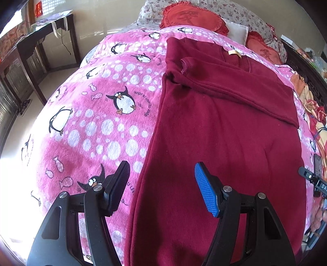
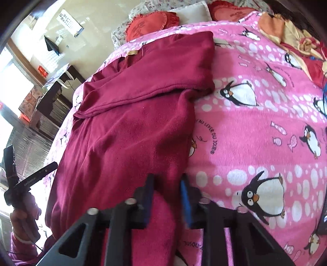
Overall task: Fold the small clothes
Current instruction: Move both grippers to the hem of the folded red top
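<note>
Lying on bed: one maroon fleece top (image 1: 220, 131), spread lengthwise on the pink penguin blanket (image 1: 98, 114), neck end far, hem end near
Top's sleeves: one sleeve (image 1: 231, 88) folded across the chest, its cuff (image 1: 185, 65) toward the left edge; a second sleeve cannot be made out
Neck label: one small tan tag (image 1: 233, 52) at the far collar
Left gripper (image 1: 162, 187): jaws wide open and holding nothing, hovering over the top's near left edge; black pad over the blanket, blue pad over the maroon fabric
Right gripper (image 2: 166, 197): jaws partly closed, a narrow gap between them, straddling the top's near right edge; whether they pinch the fabric cannot be told
Cushions: two red heart-shaped cushions (image 1: 192, 17) at the far head of the bed, one white pillow (image 1: 238, 30) between them
Floral bedding (image 1: 231, 10): behind the cushions
Dark wooden desk (image 1: 45, 38): one, far left beside the bed
Orange and red quilt (image 2: 296, 32): bunched at the far right
</note>
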The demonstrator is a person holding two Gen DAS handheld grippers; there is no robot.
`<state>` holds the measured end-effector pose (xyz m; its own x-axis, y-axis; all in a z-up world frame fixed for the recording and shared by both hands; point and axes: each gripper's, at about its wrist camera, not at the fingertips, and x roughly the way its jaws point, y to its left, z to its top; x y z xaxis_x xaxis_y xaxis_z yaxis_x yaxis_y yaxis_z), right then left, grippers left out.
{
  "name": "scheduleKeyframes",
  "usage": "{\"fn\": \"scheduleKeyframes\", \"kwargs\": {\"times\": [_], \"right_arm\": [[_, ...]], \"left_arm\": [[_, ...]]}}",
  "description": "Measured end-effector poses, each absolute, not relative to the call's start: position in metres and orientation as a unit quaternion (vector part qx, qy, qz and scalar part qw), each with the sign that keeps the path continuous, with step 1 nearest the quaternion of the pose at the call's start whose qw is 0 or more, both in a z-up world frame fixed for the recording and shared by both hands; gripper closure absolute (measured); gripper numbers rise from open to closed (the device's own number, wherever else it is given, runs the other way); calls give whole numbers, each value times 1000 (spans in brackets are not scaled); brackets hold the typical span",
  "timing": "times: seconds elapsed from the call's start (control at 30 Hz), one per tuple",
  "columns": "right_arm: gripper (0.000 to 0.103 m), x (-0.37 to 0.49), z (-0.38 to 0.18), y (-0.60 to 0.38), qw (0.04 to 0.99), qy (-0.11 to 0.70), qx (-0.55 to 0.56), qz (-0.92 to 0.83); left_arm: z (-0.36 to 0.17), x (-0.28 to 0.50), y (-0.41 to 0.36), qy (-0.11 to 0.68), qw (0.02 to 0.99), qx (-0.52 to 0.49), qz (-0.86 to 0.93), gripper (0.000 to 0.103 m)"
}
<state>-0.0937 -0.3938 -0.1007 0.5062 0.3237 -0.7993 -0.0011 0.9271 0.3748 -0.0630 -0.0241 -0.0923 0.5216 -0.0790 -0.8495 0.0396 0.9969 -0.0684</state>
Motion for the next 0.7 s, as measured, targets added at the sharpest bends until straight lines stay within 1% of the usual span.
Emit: {"fn": "scheduleKeyframes", "kwargs": {"times": [0.1, 0.3, 0.4, 0.47, 0.5, 0.53, 0.57, 0.7], "right_arm": [[95, -101, -97, -401, 859, 483, 151, 79], [96, -106, -94, -394, 864, 490, 103, 61], [96, -114, -83, -394, 862, 489, 116, 70], [89, -121, -78, -399, 853, 494, 140, 91], [73, -125, -76, -400, 848, 498, 149, 103], [53, -129, -76, -401, 843, 501, 160, 115], [49, -134, -75, -403, 836, 504, 172, 130], [48, -154, -79, -401, 812, 529, 179, 172]], "left_arm": [[-93, -66, -26, 488, 872, -13, -34, 37], [-93, -73, -22, 499, 865, -33, -49, 37], [-90, -80, -13, 508, 858, -49, -56, 37], [-89, -87, -4, 516, 852, -59, -60, 37], [-88, -91, 1, 520, 850, -63, -63, 37], [-89, -94, 5, 525, 846, -66, -66, 37], [-89, -98, 8, 531, 842, -67, -70, 37], [-97, -112, 19, 555, 825, -72, -77, 37]]}}
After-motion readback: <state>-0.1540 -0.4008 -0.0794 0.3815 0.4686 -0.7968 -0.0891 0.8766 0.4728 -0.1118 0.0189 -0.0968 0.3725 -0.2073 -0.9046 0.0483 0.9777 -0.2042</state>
